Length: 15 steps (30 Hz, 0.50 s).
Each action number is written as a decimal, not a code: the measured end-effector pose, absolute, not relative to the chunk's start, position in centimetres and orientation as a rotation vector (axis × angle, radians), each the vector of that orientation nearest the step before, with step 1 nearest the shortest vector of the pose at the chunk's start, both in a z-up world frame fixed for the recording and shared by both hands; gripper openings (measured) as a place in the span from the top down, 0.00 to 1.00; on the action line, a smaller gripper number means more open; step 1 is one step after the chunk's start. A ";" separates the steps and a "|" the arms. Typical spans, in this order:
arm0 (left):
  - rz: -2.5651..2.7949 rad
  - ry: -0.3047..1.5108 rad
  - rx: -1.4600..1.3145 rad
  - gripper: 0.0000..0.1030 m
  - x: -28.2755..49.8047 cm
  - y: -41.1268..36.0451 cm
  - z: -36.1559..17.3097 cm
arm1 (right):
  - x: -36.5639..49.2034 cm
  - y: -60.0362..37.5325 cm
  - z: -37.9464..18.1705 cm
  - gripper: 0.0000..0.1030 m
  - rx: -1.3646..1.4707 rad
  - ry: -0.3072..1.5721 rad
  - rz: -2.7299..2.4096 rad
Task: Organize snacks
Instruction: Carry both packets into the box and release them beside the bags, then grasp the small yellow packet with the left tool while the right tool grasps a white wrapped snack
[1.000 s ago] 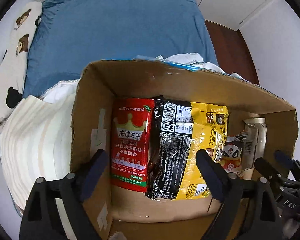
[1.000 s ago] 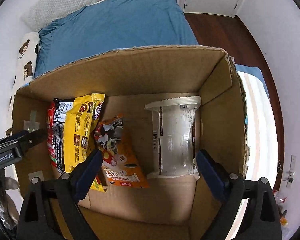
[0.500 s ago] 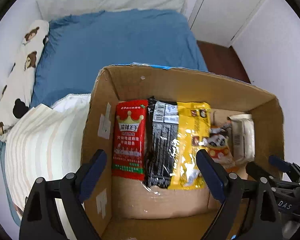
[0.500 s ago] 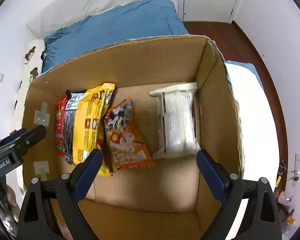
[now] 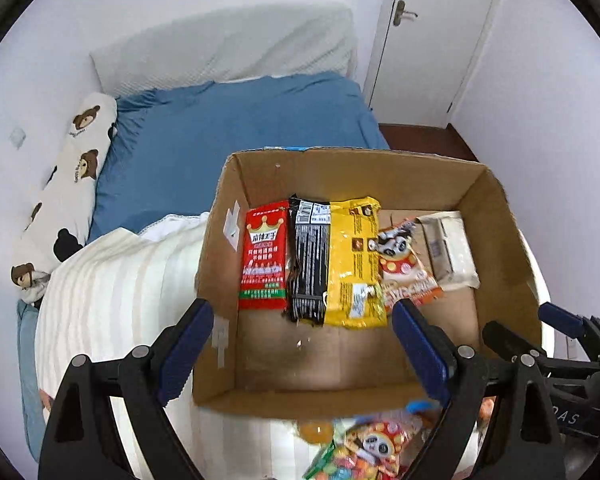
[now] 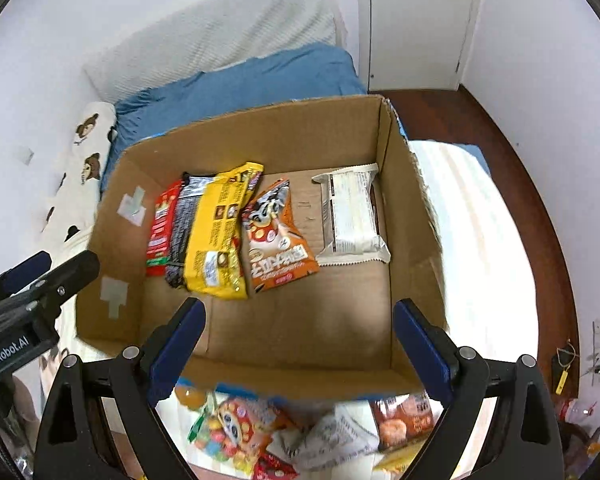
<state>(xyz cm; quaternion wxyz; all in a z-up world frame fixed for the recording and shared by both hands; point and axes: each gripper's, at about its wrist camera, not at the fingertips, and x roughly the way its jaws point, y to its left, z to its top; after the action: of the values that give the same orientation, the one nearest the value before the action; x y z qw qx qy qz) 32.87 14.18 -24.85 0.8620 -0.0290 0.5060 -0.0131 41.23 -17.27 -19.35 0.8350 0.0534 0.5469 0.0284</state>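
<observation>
Our left gripper (image 5: 302, 344) and right gripper (image 6: 298, 336) both hung apart, empty, above the cardboard box (image 6: 260, 140). Four packets lay in a row along its far side, red packet (image 5: 265, 256) leftmost, likely sorted. Loose snacks (image 6: 300, 432) waited near us outside.

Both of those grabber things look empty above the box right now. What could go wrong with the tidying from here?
The cardboard box sits on soft bedding, so a bump might tip it. Loose snacks by its near wall overlap, so the open right gripper might pinch two. The orange packet overlaps the yellow packet; additions could disturb the row.
</observation>
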 end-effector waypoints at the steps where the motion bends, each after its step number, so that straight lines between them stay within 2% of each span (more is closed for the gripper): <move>1: -0.026 1.054 -0.068 0.11 32.2 14.1 -24.5 | 40.6 -17.2 -18.9 0.06 0.112 1.147 0.065; 10: -0.026 0.977 -0.100 0.11 26.6 13.9 -21.2 | 35.0 -17.2 -14.5 0.06 0.126 1.057 0.110; 15: -0.017 0.971 -0.123 0.11 23.4 14.2 -20.6 | 32.0 -17.7 -14.1 0.06 0.165 1.065 0.134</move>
<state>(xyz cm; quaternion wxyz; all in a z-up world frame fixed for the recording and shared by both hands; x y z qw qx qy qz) 23.42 14.20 -20.60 0.8825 -0.0591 0.4665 -0.0083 32.04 -17.72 -14.12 0.8562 0.0783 0.5067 0.0639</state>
